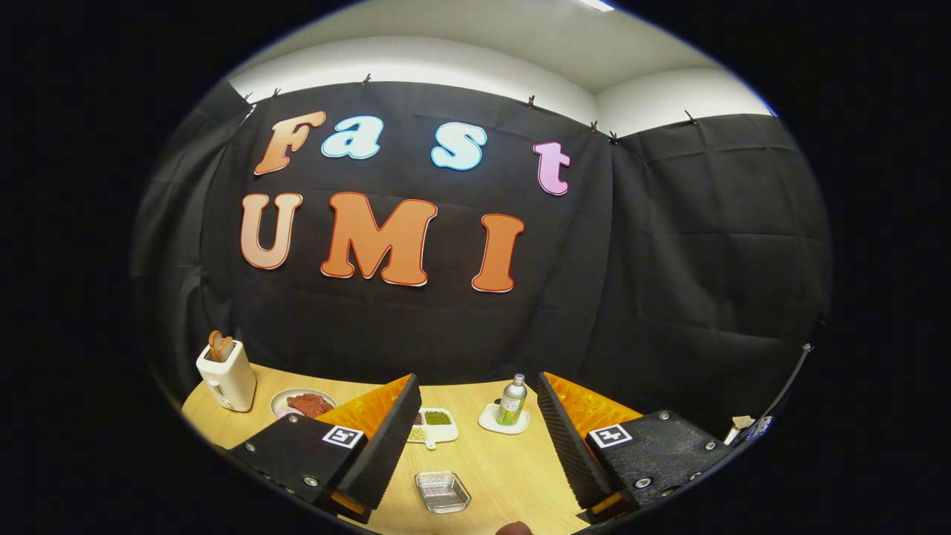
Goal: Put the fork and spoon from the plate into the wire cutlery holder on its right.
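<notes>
Zero progress by the look of it: tongs (475, 438) spread wide, nothing between the fingers, held well above the wooden table (513, 475). Fork, spoon & wire holder can't be made out, so can't tell where they lie. Between the fingers sits a small metal tray (442, 491); beyond them a bottle (512, 401) on a coaster, a divided dish (435, 424), a toaster (225, 375) off left. Both pieces prob. left to move.

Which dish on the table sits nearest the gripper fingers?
The clear rectangular tray, lying between the open gripper's fingers. The white divided dish, the bottle's saucer and the round plate of red food all sit farther back, toward the wall.
</notes>
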Available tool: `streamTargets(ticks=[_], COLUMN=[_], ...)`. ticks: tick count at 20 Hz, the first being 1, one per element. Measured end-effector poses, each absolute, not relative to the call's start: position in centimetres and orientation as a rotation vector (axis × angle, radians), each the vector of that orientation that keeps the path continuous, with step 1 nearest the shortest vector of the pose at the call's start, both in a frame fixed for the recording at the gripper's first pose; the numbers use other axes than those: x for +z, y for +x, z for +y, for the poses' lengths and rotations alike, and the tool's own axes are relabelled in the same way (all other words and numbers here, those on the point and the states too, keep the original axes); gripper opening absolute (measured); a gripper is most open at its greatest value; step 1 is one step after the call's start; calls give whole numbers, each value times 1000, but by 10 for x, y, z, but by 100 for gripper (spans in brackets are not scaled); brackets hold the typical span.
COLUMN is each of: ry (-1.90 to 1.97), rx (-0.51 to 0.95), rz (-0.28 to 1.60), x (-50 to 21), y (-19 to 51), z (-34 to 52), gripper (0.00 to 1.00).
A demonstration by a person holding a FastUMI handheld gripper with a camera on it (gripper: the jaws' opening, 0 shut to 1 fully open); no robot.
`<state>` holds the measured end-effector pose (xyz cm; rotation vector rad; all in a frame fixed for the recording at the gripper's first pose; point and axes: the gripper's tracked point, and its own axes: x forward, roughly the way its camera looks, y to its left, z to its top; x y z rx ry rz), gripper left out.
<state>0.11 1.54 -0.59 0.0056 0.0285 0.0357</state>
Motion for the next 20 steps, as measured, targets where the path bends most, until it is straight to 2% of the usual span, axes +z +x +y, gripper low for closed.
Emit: streamTargets(ticks=[20], ry=[29], rx=[70], rz=[-43], x=[8], y=[6], z=[23], gripper=[94])
